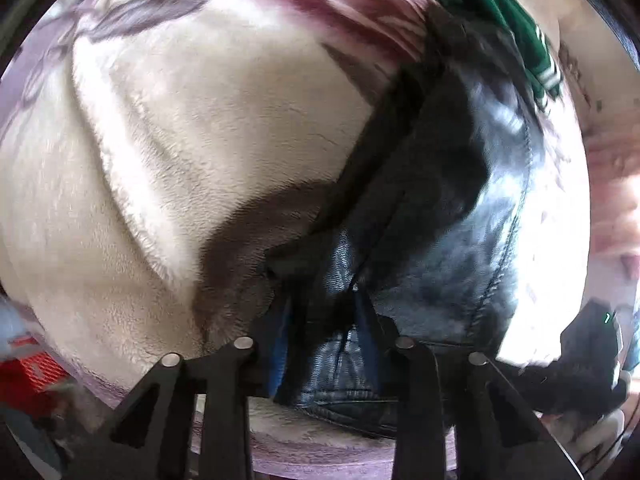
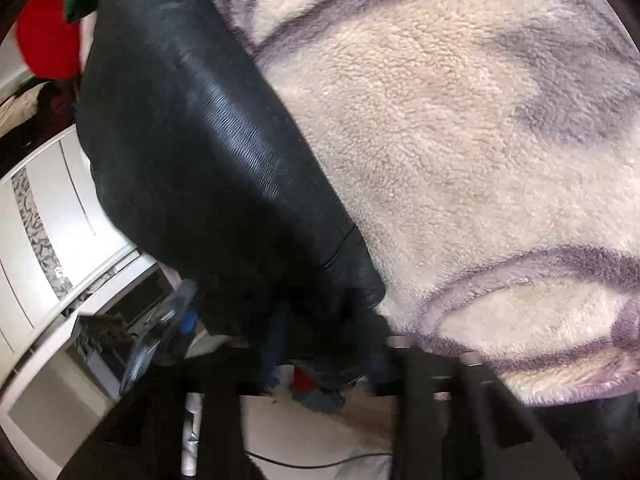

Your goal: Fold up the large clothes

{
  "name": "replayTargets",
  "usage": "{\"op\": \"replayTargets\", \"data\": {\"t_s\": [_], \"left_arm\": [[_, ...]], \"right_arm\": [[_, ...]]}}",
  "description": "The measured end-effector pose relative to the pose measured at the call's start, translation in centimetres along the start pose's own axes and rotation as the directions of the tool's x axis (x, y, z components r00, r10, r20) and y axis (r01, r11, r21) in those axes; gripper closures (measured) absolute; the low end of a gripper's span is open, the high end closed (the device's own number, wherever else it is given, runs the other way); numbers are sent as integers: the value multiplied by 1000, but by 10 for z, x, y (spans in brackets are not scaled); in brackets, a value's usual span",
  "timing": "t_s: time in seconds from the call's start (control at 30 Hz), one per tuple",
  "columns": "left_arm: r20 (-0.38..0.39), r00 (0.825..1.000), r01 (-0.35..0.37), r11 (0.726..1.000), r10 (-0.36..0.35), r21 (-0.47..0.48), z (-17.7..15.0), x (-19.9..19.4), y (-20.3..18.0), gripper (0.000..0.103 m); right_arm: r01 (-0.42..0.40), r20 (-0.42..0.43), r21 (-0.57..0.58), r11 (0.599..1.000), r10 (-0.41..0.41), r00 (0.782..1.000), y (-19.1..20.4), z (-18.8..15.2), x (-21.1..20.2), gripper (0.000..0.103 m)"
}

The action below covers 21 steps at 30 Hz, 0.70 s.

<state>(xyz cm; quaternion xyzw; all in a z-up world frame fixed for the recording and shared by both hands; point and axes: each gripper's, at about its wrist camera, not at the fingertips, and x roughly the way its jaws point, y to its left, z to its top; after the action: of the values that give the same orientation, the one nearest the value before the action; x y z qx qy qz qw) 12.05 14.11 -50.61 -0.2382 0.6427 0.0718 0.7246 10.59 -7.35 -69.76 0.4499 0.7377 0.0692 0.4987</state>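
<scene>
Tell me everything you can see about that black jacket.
The black jacket looks like leather: shiny, finely grained, with stitched seams and a ribbed hem. It lies crumpled on a fluffy cream and purple blanket, one long part stretching away toward green clothing. The left gripper has its fingers on either side of the jacket's near edge. In the right view, the right gripper meets a jacket end, but blur hides the grip.

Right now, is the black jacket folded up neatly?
No. The black jacket lies rumpled and draped over the fuzzy blanket, not neatly folded.
</scene>
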Motion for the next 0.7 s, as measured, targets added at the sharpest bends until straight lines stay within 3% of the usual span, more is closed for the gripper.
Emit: {"op": "replayTargets", "data": {"t_s": [0.03,0.17,0.27,0.33,0.47,0.53,0.57,0.6,0.7], "left_arm": [[17,999,30,999,-29,-29,1,-10,7,88],[26,1000,-15,1000,15,-15,5,-27,21,91],[-29,998,-60,998,60,2,14,0,26,89],[-68,996,-59,998,58,-14,21,5,29,86],[-105,993,-44,999,45,15,33,-34,13,85],[-67,997,-26,998,31,62,40,-63,0,78],[-44,999,-4,996,8,89,46,-76,-10,70],[-18,1000,4,993,-2,114,53,-85,-20,65],[24,995,85,970,-93,230,86,-85,-60,65]], "right_arm": [[-18,16,1,1000,18,1000,2,-6,-3,89],[-44,32,-75,996,46,998,20,-32,-9,94],[101,9,-106,989,-101,995,18,-31,22,96],[179,-74,-97,979,-187,980,13,-25,47,103],[125,-136,-84,989,-136,981,20,-19,24,99],[99,-82,-99,990,-107,991,25,-15,-5,91],[106,-43,-98,989,-111,993,27,-12,-18,86],[115,11,-88,990,-114,993,30,-8,-33,86],[78,173,-54,995,-68,983,45,7,-65,86]]}}
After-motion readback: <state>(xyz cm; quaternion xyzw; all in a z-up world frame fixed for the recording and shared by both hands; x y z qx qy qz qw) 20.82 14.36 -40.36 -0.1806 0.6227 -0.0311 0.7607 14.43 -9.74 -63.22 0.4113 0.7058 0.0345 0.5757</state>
